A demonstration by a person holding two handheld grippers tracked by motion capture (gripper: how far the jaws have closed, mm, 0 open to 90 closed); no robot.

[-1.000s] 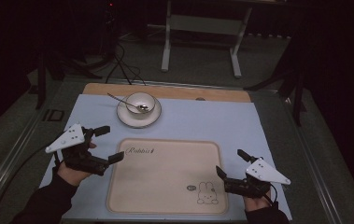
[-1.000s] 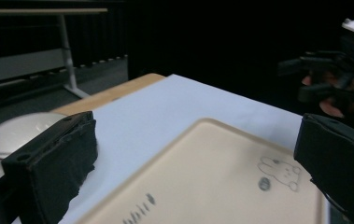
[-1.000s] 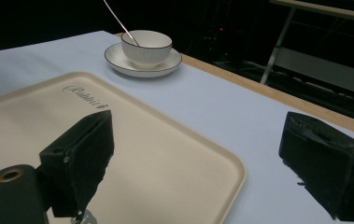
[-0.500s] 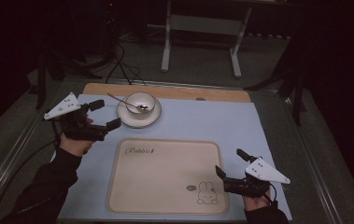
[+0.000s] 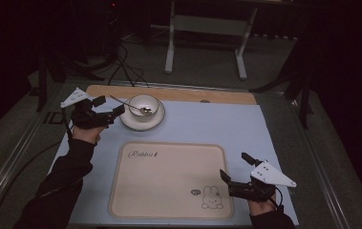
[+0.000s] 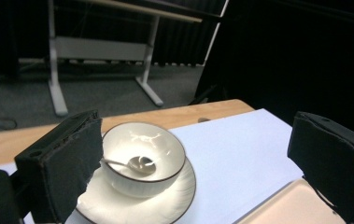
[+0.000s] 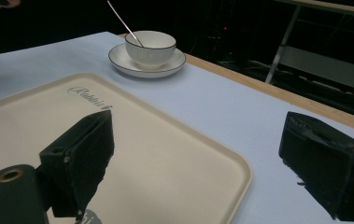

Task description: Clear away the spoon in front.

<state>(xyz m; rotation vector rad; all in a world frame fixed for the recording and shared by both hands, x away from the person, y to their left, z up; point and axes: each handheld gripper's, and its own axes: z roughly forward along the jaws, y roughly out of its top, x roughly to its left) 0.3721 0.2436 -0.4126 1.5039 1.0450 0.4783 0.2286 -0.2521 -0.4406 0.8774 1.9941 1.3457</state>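
While your left gripper (image 5: 108, 106) hovers with fingers spread and empty, the bowl (image 6: 142, 157) sits just ahead between them, on its saucer (image 6: 165, 196), spoon (image 6: 135, 163) resting inside with its handle toward your near finger. Your right gripper (image 5: 233, 169) has fingers spread too, holding nothing, over the tray (image 7: 165, 154) corner on the counter (image 5: 207, 121).

A pale metal-legged frame stand (image 5: 206, 36) rises behind the wooden-edged counter (image 5: 169, 93), on dark grey carpet floor (image 5: 202, 71), under dim light
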